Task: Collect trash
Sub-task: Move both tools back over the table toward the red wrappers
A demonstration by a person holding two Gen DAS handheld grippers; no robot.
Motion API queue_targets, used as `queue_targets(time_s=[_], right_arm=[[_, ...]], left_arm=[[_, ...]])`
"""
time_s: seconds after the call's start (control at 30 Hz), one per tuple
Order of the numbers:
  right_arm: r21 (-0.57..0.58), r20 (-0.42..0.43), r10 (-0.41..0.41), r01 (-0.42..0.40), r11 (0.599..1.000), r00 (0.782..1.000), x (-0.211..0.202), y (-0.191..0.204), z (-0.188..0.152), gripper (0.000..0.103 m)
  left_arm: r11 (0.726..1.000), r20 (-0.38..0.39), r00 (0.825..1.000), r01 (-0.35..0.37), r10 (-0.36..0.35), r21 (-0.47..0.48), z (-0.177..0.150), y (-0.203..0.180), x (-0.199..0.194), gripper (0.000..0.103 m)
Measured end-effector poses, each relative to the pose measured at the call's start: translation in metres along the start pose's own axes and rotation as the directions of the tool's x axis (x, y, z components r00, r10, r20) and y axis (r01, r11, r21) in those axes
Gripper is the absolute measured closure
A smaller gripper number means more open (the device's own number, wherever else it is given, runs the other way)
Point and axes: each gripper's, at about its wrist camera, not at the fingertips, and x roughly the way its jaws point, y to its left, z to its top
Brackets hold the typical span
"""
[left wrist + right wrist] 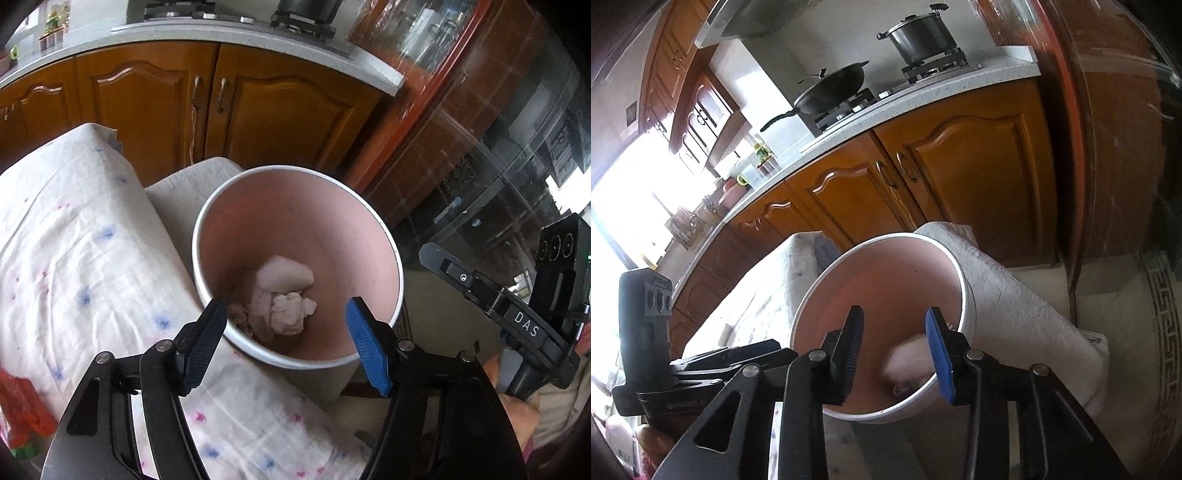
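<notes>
Left gripper (286,343): jaws stand wide apart, empty, poised over the near rim of the bin (384,236). Nothing lies between the pads; whether the dark left pad touches the rim or merely overlaps it in view cannot be settled. Judged reason for the posture: positioned directly above the mouth so anything let go falls inside.

Right gripper (895,343): jaws part-open, a moderate gap, nothing gripped. They point down into the same bin (966,295) from the opposite side. A pale, blurred piece of paper (905,360) shows just beyond and below the blue pad, inside the bin and clear of both pads; it reads as a piece in fall, though the blur leaves that a judgement.

Task items: crumpled tissue wads (284,295) rest in a heap at the bottom of the pink-lined, white-rimmed bin.

Bin placement: it stands just beside a cloth-covered surface (81,236), near the edge, apparently so refuse can be carried a short way across.

Beyond: wooden kitchen cabinets (967,166), a stove with a wok (831,90) and a pot (921,33).
</notes>
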Motion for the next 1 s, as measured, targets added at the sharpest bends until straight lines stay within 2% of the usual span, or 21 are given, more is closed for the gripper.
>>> queue_targets(time_s=[0.13, 0.2, 0.27, 0.33, 0.73, 1.0], right_arm=[[-0.003, 0.012, 0.019, -0.019, 1.0, 1.0, -0.004, 0.008, -0.003, 0.055], [-0.009, 0.014, 0.034, -0.034, 0.999, 0.999, -0.004, 0.014, -0.006, 0.046], [-0.016, 0.018, 0.049, -0.049, 0.999, 0.999, -0.005, 0.022, -0.009, 0.031], [-0.032, 0.026, 0.056, -0.055, 0.998, 0.998, -0.005, 0.032, -0.013, 0.027], [-0.1, 0.007, 0.122, -0.12, 0.988, 0.993, -0.001, 0.084, -0.038, 0.026], [-0.143, -0.036, 0.166, -0.169, 0.975, 0.985, 0.007, 0.118, -0.056, 0.026]], left_arm=[[1.0, 0.051, 0.999, -0.017, 0.018, -0.015, -0.01, 0.008, -0.022, 0.035], [0.999, 0.084, 0.996, -0.028, 0.03, -0.028, -0.017, 0.014, -0.034, 0.035], [0.998, 0.113, 0.993, -0.04, 0.045, -0.047, -0.024, 0.021, -0.046, 0.034], [0.996, 0.144, 0.988, -0.046, 0.056, -0.073, -0.031, 0.031, -0.057, 0.032], [0.979, 0.257, 0.958, -0.08, 0.127, -0.185, -0.075, 0.085, -0.123, 0.031], [0.964, 0.287, 0.941, -0.106, 0.177, -0.245, -0.111, 0.12, -0.157, 0.031]])
